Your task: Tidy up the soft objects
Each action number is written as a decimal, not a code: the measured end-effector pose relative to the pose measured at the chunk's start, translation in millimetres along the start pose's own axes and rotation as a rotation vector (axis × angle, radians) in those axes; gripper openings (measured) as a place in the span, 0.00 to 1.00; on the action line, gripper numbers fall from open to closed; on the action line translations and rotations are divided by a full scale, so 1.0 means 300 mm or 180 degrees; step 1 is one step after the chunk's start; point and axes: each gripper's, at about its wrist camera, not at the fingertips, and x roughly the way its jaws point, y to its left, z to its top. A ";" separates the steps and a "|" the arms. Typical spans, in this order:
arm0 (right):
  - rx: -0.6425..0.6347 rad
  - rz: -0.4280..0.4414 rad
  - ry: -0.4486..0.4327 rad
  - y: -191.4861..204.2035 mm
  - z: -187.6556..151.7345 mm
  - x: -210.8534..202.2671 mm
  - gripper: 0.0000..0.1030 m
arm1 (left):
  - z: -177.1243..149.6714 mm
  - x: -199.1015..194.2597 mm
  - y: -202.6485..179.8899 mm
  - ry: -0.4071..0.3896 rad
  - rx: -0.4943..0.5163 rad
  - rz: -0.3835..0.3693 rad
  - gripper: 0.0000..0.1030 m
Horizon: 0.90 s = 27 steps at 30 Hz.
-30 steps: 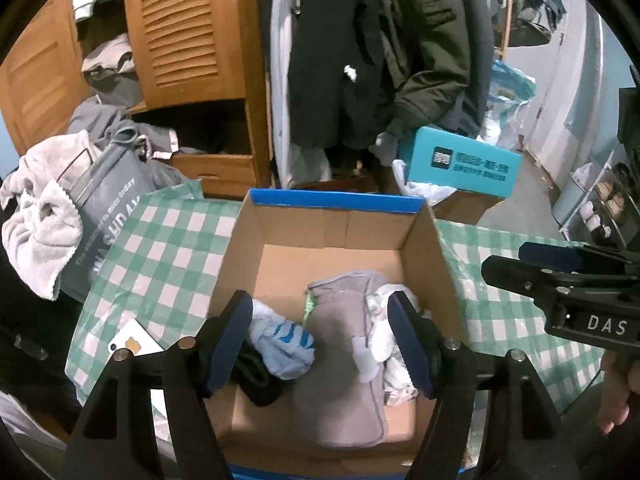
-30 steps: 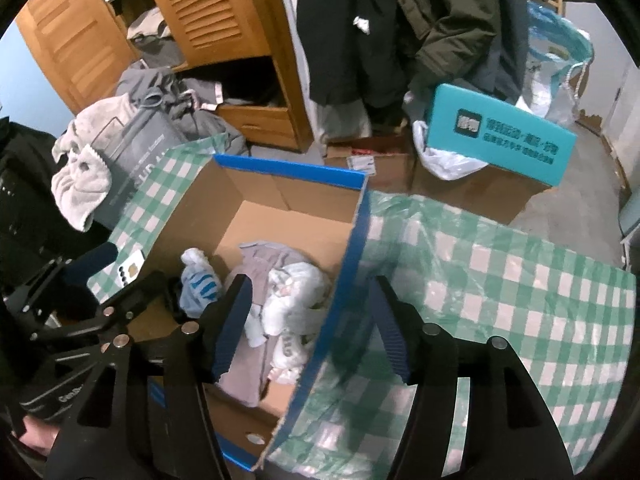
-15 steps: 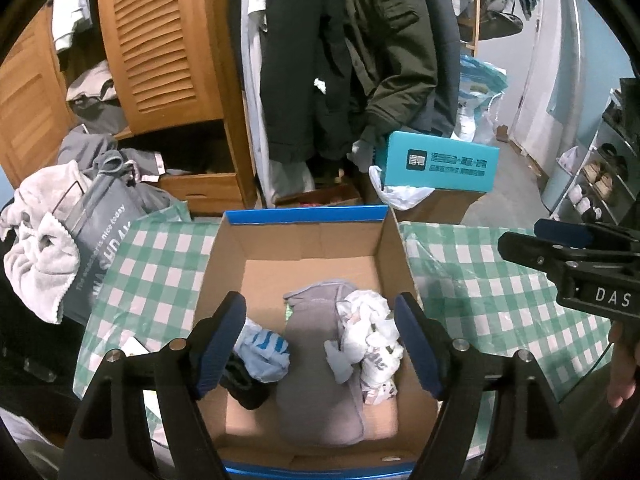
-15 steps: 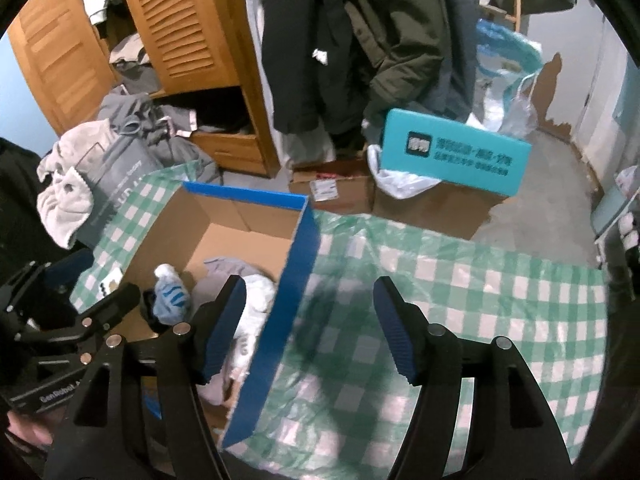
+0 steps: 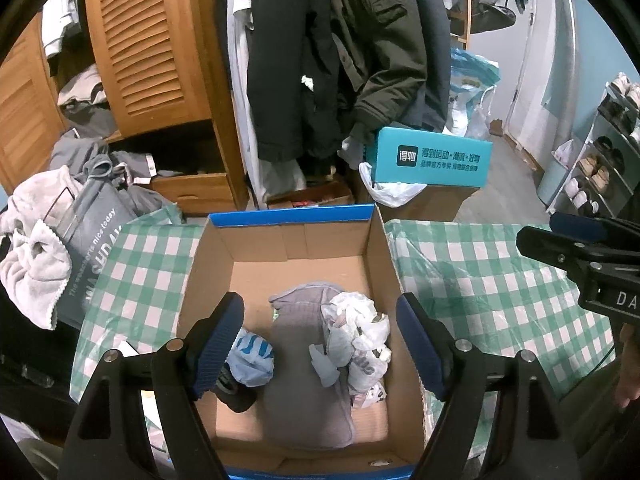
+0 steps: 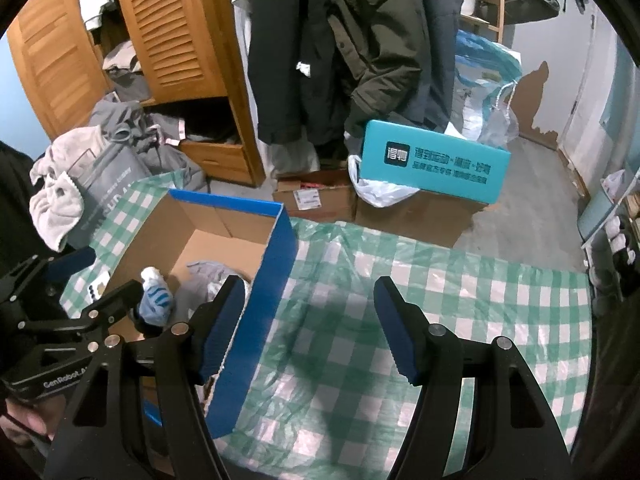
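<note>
Soft objects sit inside the cardboard box (image 5: 376, 248): grey cloth (image 5: 308, 364) at centre, white crumpled cloth (image 5: 356, 336) touching its right side, blue-striped sock (image 5: 252, 354) at its left. Cloth around the box looks bare, so I judge sorting near done. Best practice now: lift clear of the box rim, snag nothing. Left gripper (image 5: 320, 344) tilts down over the box, jaws spread, having just widened, nothing between them. Right gripper (image 6: 308, 328) hangs right of the box, spread, empty.
</note>
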 end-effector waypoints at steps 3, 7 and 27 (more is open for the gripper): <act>-0.0003 -0.0026 0.0001 -0.005 -0.003 0.000 0.64 | 0.001 0.002 -0.003 0.0004 -0.0001 -0.0004 0.78; -0.0009 -0.0040 0.0001 -0.013 -0.007 0.000 0.64 | 0.003 0.002 -0.006 0.0005 0.0011 -0.0006 0.77; -0.0012 -0.0041 0.0009 -0.018 -0.010 0.001 0.64 | 0.000 0.004 -0.029 0.0025 0.0077 -0.0017 0.78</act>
